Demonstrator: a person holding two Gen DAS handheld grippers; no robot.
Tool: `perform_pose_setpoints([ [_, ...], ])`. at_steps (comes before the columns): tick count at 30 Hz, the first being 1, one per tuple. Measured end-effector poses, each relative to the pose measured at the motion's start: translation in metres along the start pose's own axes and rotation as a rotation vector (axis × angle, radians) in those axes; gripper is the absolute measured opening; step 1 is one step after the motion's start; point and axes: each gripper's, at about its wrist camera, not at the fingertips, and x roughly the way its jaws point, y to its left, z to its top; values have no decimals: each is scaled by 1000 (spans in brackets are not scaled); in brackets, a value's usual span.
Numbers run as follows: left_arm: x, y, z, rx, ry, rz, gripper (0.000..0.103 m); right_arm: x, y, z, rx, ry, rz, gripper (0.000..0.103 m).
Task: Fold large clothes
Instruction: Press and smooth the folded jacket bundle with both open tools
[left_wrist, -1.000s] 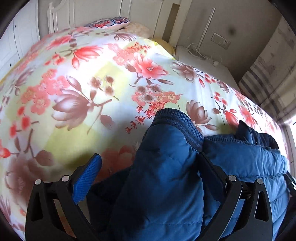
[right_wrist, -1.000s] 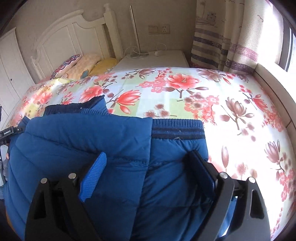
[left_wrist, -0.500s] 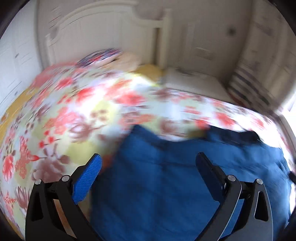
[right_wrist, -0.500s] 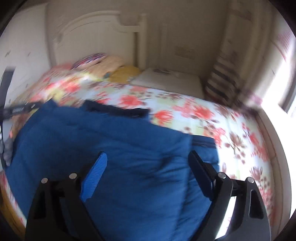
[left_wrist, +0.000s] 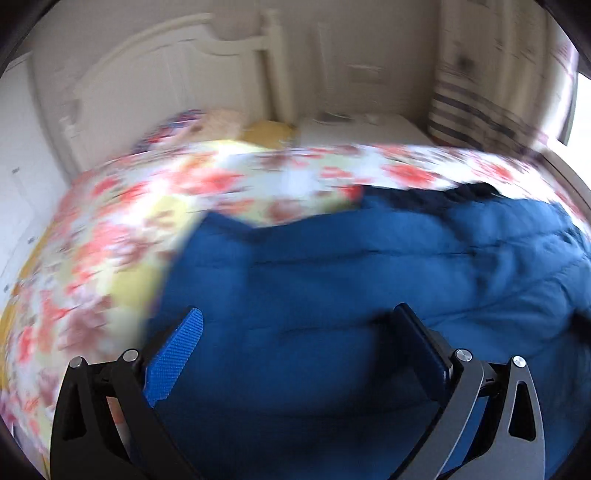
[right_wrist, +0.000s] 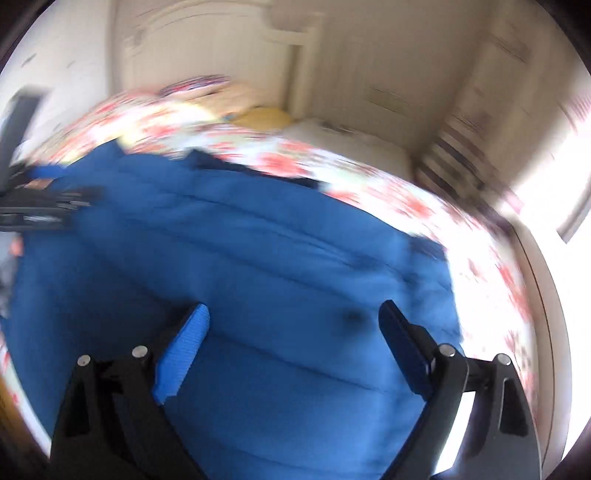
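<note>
A blue quilted puffer jacket (left_wrist: 369, 266) lies spread flat on the floral bed cover (left_wrist: 110, 240). My left gripper (left_wrist: 297, 312) hovers over its near part with the fingers wide open and nothing pinched. In the right wrist view the same jacket (right_wrist: 258, 240) fills the middle. My right gripper (right_wrist: 293, 306) is above it, jaws opening, with only the flat jacket surface behind them and no fabric gripped. Dark ribbed trim shows at the jacket's far edge (right_wrist: 236, 166). Both views are blurred by motion.
A white headboard (left_wrist: 166, 74) and pillows (left_wrist: 207, 122) stand at the far end of the bed. A white nightstand (left_wrist: 362, 129) and a striped curtain (left_wrist: 480, 110) are at the far right. A bright window (right_wrist: 554, 166) lies right of the bed cover (right_wrist: 480, 251).
The sleeve that bulged up between my left fingers now lies flat. Both grippers have drawn back and rolled, so more headboard and wall show and the jacket sits lower in view.
</note>
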Motion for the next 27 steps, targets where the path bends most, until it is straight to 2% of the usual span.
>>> perform_pose_setpoints([
  [1, 2, 19, -5, -47, 11, 9, 99, 1, -15, -6, 48, 0, 10, 97],
  [4, 15, 68, -17, -233, 51, -85, 99, 9, -62, -28, 290, -18, 130, 97],
  [5, 23, 81, -20, -307, 74, -131, 99, 11, -64, -29, 310, -23, 141, 97],
  [7, 30, 86, -21, -344, 97, -167, 99, 13, -58, -27, 280, -16, 105, 97],
  [17, 25, 76, -20, -297, 75, -87, 99, 9, -60, -27, 278, -15, 98, 97],
  [19, 15, 72, -17, -262, 65, -41, 99, -6, -53, -24, 267, -26, 21, 96],
  [21, -4, 62, -17, -213, 26, -8, 98, -26, -37, -20, 229, -67, 19, 96],
  [24, -42, 38, -21, -156, -52, -68, 98, -63, 10, -12, 112, -148, 84, 96],
  [27, -63, -1, -25, -46, -81, -91, 98, -67, 65, -10, -53, -104, 112, 97],
])
